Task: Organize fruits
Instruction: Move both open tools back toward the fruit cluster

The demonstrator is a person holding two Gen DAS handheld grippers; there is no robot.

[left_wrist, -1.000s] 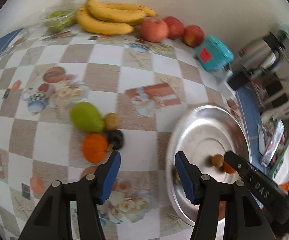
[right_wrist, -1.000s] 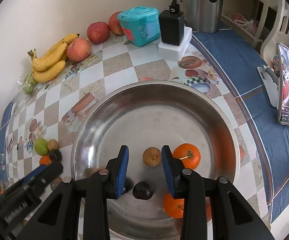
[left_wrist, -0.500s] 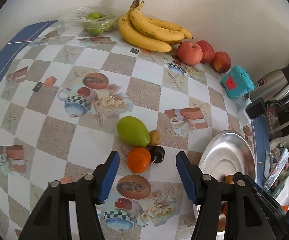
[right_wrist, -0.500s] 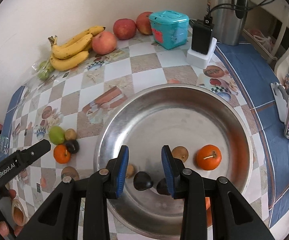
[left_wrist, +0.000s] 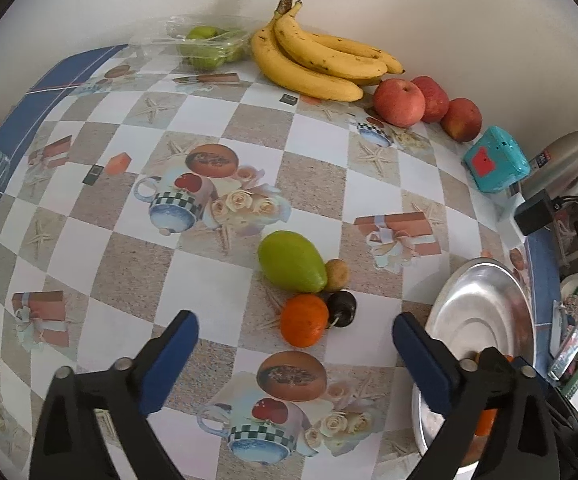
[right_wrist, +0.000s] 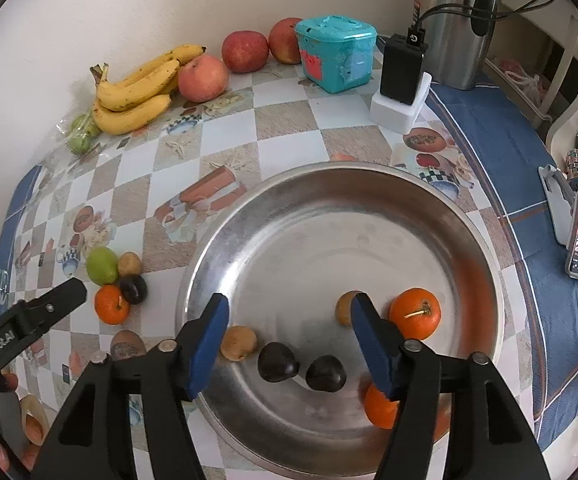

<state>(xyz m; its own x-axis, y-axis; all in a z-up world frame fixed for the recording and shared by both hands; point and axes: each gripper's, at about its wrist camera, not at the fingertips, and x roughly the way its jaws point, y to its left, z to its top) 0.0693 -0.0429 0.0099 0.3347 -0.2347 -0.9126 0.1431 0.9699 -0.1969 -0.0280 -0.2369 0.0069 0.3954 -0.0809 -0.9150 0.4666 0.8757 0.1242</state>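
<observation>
Orange (left_wrist: 304, 320) skin is smooth and round, and that fruit lies just ahead of the left gripper (left_wrist: 295, 326), between its jaws' lines but beyond the pads. Those jaws are opening wide, with nothing between them. A plum (left_wrist: 342, 308) touches the orange on the right-hand jaw's side and a mango (left_wrist: 291, 267) sits just past it, so a closing pad could catch the plum and roll it off. The right gripper (right_wrist: 289, 328) hangs over the steel bowl (right_wrist: 469, 216), its jaws opening and empty; two plums (right_wrist: 278, 362) lie below the gap and might be nudged if it dips.
</observation>
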